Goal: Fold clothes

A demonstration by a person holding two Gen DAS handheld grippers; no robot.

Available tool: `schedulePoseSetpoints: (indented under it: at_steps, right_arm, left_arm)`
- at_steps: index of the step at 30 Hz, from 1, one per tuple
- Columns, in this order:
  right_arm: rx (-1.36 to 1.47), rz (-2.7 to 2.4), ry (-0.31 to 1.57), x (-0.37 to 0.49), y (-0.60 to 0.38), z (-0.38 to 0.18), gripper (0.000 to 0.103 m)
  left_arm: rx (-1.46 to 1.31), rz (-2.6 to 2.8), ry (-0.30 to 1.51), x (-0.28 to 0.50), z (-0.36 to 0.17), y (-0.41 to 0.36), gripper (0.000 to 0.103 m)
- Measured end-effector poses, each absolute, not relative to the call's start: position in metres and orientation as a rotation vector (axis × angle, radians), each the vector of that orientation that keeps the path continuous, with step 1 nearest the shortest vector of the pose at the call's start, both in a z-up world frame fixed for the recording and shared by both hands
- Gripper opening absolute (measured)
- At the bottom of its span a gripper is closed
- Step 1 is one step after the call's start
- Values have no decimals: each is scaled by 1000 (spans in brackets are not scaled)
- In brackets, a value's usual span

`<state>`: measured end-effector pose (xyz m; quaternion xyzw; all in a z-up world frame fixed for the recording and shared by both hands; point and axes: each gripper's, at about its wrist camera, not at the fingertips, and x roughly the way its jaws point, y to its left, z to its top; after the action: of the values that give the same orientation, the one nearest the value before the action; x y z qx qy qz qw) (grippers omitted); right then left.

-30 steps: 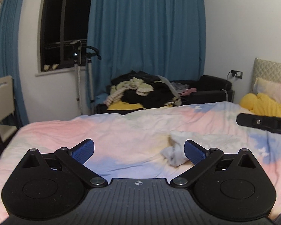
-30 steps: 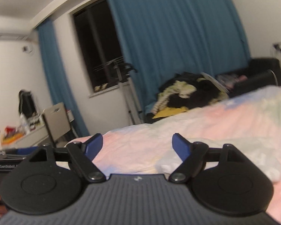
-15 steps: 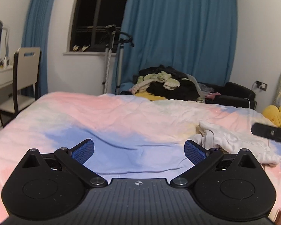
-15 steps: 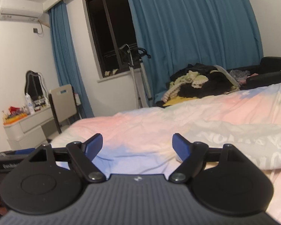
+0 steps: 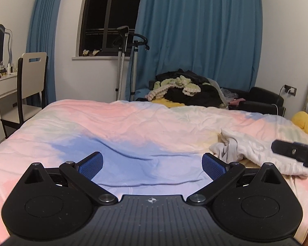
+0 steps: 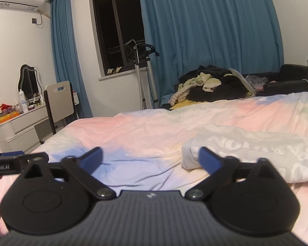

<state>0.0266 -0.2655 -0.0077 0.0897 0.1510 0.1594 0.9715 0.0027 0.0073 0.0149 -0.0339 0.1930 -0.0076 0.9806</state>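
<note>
Lying crumpled on the pastel tie-dye duvet point(image 5: 121, 123), the white T-shirt point(image 6: 256, 153) sits ahead and to the right of both grippers, touching neither. It looks like thin, limp cotton: light, soft and likely to sag and bunch when lifted, so it would handle best taken by a hem or shoulder seam at two separate points and pulled taut. Its nearest folded edge lies just beyond the right gripper point(image 6: 151, 160), whose blue-padded fingers are spread wide and hold nothing. The left gripper point(image 5: 152, 163) is likewise spread wide and empty over bare duvet, with the shirt point(image 5: 246, 151) off to its right. Large white lettering on the shirt appears upside down and too creased to read. The left gripper's body, at the right view's edge, reads "nRobot.AI".
</note>
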Motion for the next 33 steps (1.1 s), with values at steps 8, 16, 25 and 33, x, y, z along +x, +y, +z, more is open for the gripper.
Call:
schedulePoseSetpoints:
  at_steps: [8, 16, 25, 33]
  right_arm:
    - [166, 311, 315, 25, -265, -10, 103]
    - [161, 302, 320, 26, -266, -12, 103]
    - [161, 299, 318, 26, -266, -13, 103]
    - [154, 297, 319, 27, -266, -12, 103]
  left_arm:
    - [-48, -14, 404, 2, 12, 1, 103]
    - [-30, -5, 404, -1, 9, -4, 103]
    - [-26, 1, 407, -2, 8, -6, 103]
    - [-26, 9, 411, -1, 9, -6, 103]
